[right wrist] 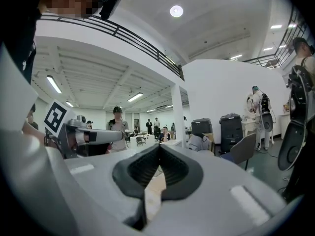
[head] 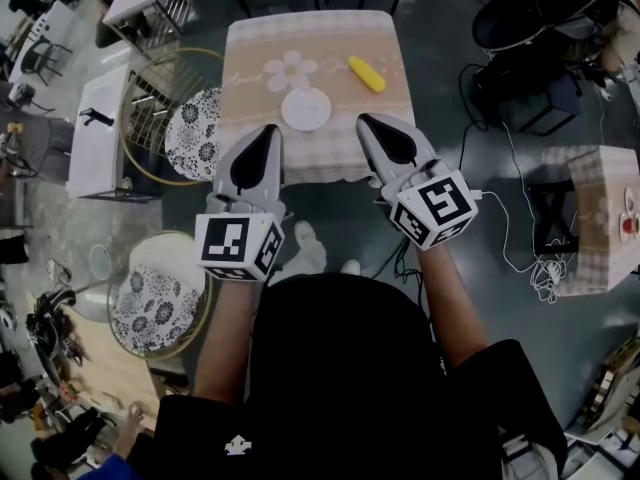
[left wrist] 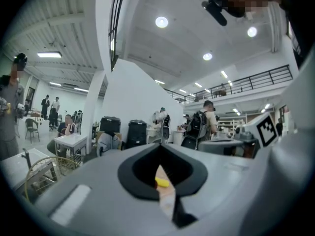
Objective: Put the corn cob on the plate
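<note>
Well, the job is at its very start. The corn (head: 366, 73) lies untouched on the counter (head: 250, 48), toward the far right of the cloth. The plate (head: 305, 108) sits bare nearer to me, about mid-counter. The two are near each other but apart, the corn lying slantwise beyond the plate's right side.

My right claw (head: 368, 120) is shut tight, pads together, with nothing in it. My left claw (head: 264, 131) is likewise closed and empty (the bit of yellow in the slit below its pads is the corn far off on the cloth, not something I hold). Both point level, side by side at the counter's near edge, and in the head view the plate shows just beyond and between their tips.

So I judge the step in hand to be the reach, with the grasp not yet begun. The right claw is the nearer to the corn, so it is the likely one for the pick. It needs to open wide enough for the cob, pass the plate's right side, and set one pad on each long flank, crosswise to the slant. A round cob may roll if one pad nudges it first, so both should close evenly. After that comes a short carry back and left to the plate.
</note>
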The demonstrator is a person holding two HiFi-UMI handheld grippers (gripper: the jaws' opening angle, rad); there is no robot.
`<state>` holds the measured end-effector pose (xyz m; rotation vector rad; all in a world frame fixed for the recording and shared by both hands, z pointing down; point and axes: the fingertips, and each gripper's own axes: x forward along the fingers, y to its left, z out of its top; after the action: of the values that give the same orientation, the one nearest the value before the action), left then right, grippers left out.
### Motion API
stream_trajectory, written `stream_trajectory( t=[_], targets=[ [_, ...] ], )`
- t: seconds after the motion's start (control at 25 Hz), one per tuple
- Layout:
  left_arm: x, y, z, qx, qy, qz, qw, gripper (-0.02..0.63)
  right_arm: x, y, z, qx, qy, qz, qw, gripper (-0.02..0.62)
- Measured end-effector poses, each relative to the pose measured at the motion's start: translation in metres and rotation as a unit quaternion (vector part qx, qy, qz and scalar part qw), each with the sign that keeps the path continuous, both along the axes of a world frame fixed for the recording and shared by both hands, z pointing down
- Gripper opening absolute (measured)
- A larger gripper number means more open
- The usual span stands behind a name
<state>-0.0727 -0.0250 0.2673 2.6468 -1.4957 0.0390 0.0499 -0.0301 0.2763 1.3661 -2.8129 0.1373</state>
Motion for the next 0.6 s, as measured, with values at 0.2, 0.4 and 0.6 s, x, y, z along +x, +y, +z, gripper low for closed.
stream_trajectory(
  t=[0.2,0.4,0.6],
  targets=[
    [-0.008,-0.03,-0.004,0.001,0.008,0.004,1.0,0.009,-0.007,-0.03,-0.004,0.001,0.005,0.005,1.0,0.002],
    [-0.018,-0.053,-0.003,0.001,0.002,0.006,1.0,0.009,-0.017,-0.058,-0.007,0.005,0.007,0.01,1.0,0.002],
    [-0.027,-0.069,-0.001,-0.003,0.003,0.017,0.9998,0.009,-0.022,-0.074,-0.008,0.009,0.014,0.036,0.999,0.002]
  ],
)
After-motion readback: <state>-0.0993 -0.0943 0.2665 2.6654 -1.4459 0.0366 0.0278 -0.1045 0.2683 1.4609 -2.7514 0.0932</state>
